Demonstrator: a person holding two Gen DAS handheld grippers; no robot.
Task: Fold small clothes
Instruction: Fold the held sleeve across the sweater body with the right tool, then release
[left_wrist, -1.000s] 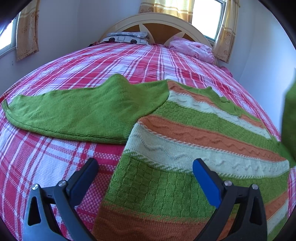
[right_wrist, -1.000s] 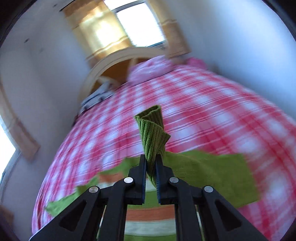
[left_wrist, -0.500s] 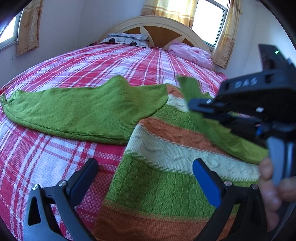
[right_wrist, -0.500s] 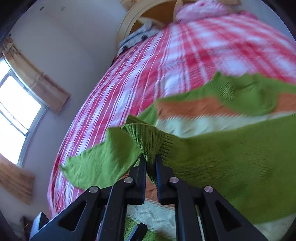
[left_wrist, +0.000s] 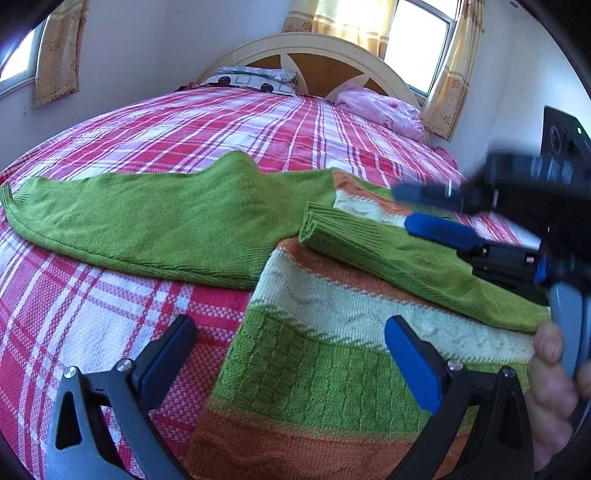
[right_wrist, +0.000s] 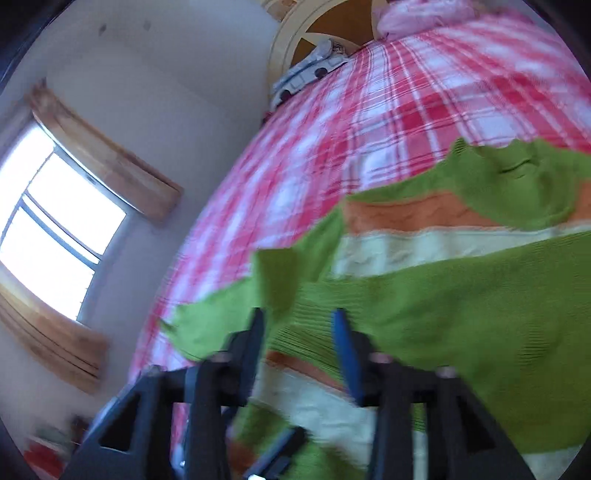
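Right gripper (right_wrist: 299, 347) jaws just parted, green ribbed sleeve (left_wrist: 388, 254) released, laid across striped green, orange and cream knitted sweater (left_wrist: 332, 354) on red plaid bedspread (left_wrist: 110, 302). Left gripper (left_wrist: 288, 354) held wide apart, nothing between. 1 sleeve folded in; other green sleeve (left_wrist: 147, 225) spread out, body unfolded.

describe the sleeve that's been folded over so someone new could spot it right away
On the red plaid bed lies a striped sweater of green, cream and orange bands. The folded sleeve is the plain green one lying slantwise across those stripes, its ribbed cuff near the sweater's middle. The other sleeve stretches flat over the plaid instead.
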